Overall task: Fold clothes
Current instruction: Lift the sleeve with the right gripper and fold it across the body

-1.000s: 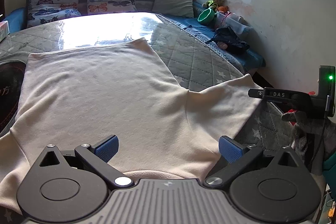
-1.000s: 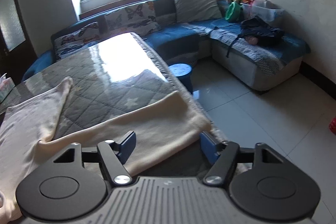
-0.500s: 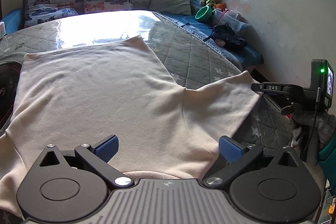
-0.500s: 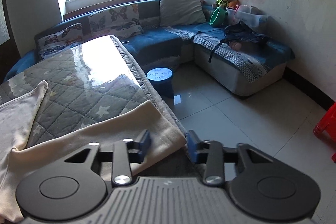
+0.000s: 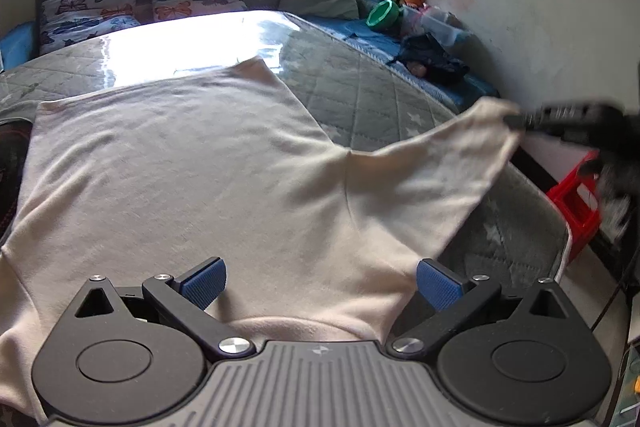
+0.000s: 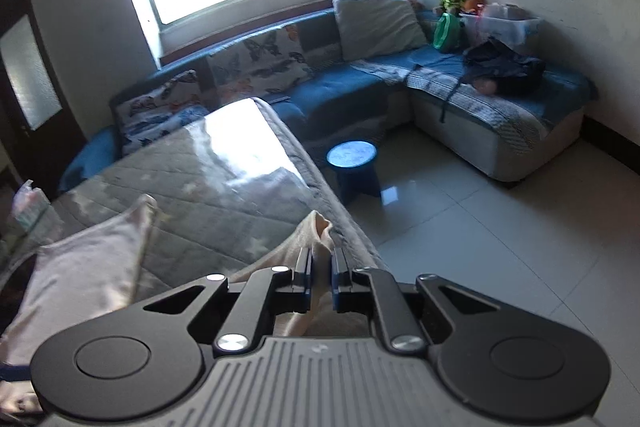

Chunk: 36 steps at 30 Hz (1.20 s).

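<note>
Cream shirt [image 5: 208,163] flat on quilted tabletop [image 5: 360,87]; sleeve [image 6: 320,227] pinched between right gripper [image 6: 320,267] fingers, just closed; left gripper [image 5: 320,285] fingers spread.

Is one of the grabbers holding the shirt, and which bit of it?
Yes. The right gripper pinches the cream shirt by its sleeve end. The left gripper holds nothing.

Shirt [image 5: 192,167] on table [image 5: 380,95], sofa [image 6: 480,99] behind

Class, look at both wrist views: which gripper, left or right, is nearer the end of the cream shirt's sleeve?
Right. The right gripper is shut on the sleeve end, lifting it. The left gripper hovers open over the shirt by its collar, apart from the sleeve end.
</note>
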Motion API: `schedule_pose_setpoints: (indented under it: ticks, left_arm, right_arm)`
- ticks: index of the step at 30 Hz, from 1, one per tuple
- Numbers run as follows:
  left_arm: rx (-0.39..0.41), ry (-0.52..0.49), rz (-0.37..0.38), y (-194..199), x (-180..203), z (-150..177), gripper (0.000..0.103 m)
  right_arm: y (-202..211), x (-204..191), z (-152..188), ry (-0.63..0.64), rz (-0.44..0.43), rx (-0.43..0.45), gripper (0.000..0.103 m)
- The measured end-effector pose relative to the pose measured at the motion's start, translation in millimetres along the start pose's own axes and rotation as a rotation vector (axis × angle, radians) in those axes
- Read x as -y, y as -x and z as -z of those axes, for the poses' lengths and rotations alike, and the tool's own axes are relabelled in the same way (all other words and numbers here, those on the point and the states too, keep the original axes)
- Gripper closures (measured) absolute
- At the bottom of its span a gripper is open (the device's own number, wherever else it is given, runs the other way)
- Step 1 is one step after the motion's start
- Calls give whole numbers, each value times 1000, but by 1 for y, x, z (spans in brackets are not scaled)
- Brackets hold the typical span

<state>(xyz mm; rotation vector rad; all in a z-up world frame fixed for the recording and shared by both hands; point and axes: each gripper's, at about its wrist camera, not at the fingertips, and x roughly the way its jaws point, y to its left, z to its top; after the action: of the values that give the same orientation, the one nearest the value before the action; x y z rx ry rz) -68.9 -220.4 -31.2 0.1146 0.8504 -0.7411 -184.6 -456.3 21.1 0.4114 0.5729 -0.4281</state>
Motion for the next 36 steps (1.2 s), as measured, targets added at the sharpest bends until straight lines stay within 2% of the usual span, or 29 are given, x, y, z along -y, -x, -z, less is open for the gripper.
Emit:
schedule_pose_setpoints:
  ticks: [4, 8, 12, 16, 22, 27, 33, 36]
  left_arm:
    - [4, -56, -14, -2, 10, 5, 0]
    - [43, -25, 20, 9, 8, 2, 0]
    - [108, -22, 88, 20, 9, -3, 1]
    - [99, -70, 236, 19, 22, -2, 1]
    - [56, -103, 334, 4, 41, 1, 1]
    - [10, -97, 360, -11, 46, 5, 1]
    - [17, -86, 385, -13, 47, 8, 0]
    - [41, -65, 368, -2, 36, 7, 0]
  right_arm:
    - [16, -13, -16, 42, -31, 31, 95]
    - [23, -25, -29, 84, -29, 54, 95]
    - [22, -28, -34, 87, -21, 52, 95]
    - [23, -33, -34, 93, -23, 53, 95]
    - [26, -36, -39, 109, -34, 62, 95]
    - [26, -36, -43, 117, -40, 66, 95]
    - [29, -41, -47, 133, -60, 64, 95]
    - [34, -50, -53, 150, -83, 64, 95]
